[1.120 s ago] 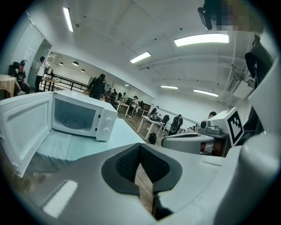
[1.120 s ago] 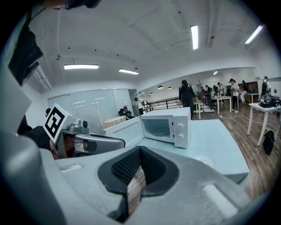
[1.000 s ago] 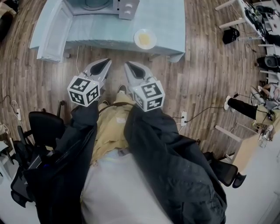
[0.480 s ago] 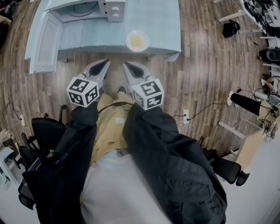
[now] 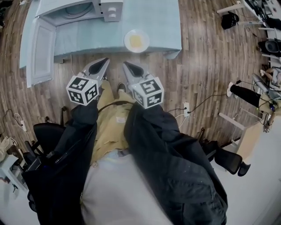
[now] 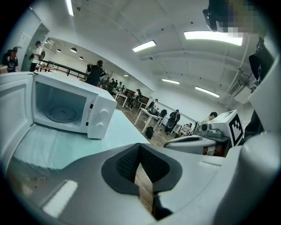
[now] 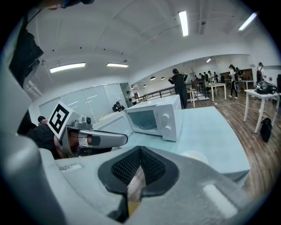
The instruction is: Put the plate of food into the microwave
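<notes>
A white plate of yellow food (image 5: pixel 136 41) sits near the front edge of the table with the pale blue cloth (image 5: pixel 162 26). The white microwave (image 5: pixel 79 9) stands at the table's back left with its door (image 5: pixel 39 48) swung wide open and its cavity empty (image 6: pixel 61 107). My left gripper (image 5: pixel 104 62) and right gripper (image 5: pixel 125 64) hang side by side over the wooden floor, short of the table, both shut and empty. In the right gripper view the plate's rim (image 7: pixel 196 157) peeks over the shut jaws (image 7: pixel 140 149), with the microwave (image 7: pixel 158 117) beyond.
Black office chairs (image 5: pixel 44 132) stand behind me at left and another (image 5: pixel 226 160) at right. A power strip with cables (image 5: pixel 185 110) lies on the floor to the right. People and other desks (image 6: pixel 153 112) fill the room beyond the table.
The table, microwave and plate have slid lower and more into the head view, so I stand nearer the table. Both grippers stay shut and side by side.
</notes>
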{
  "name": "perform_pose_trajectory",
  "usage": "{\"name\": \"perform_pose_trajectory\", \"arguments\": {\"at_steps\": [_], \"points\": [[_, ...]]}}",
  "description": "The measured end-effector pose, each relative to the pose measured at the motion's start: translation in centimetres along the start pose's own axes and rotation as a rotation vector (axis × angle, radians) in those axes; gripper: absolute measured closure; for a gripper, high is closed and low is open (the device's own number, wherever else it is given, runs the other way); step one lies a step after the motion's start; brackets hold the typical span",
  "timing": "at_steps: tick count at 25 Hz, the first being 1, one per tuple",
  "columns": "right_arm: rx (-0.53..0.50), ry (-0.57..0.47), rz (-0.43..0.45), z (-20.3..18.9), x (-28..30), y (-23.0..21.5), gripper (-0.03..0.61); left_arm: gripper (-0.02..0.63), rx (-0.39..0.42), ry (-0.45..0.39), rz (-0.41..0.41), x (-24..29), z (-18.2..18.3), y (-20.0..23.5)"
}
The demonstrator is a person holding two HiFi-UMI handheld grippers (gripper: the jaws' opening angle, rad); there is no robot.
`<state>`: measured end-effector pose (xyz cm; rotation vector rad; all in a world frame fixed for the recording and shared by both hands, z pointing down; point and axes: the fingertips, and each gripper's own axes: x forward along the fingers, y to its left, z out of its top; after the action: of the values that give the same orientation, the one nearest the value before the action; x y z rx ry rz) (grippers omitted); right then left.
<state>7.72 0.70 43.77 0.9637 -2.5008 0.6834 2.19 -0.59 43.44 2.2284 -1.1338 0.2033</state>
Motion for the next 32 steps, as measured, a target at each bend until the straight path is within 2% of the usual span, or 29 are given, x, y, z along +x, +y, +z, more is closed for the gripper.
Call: {"name": "perform_pose_trajectory", "arguments": {"at_steps": [6, 11, 18, 24, 28, 32], "points": [[0.01, -0.006, -0.058, 2.0, 0.4, -1.3, 0.578, 0.617, 0.033, 0.009, -0.054, 1.6, 2.2, 0.5], [0.025, 0.007, -0.056, 2.5, 1.3, -1.1, 0.578, 0.617, 0.023, 0.032, -0.064, 1.7, 2.6, 1.1], [0.043, 0.096, -0.031, 2.5, 8.5, 1.9, 0.577, 0.617, -0.028, 0.091, -0.088, 0.6, 2.4, 7.9], [0.097, 0.126, -0.058, 2.0, 10.6, 1.7, 0.577, 0.617, -0.056, 0.147, -0.12, 1.5, 1.2, 10.1], [0.145, 0.153, -0.063, 0.2, 10.6, 1.1, 0.577, 0.617, -0.064, 0.196, -0.12, 2.2, -0.1, 10.3], [0.195, 0.193, -0.075, -2.7, 10.6, -1.6, 0.577, 0.617, -0.056, 0.249, -0.094, 4.0, -1.7, 10.6]]}}
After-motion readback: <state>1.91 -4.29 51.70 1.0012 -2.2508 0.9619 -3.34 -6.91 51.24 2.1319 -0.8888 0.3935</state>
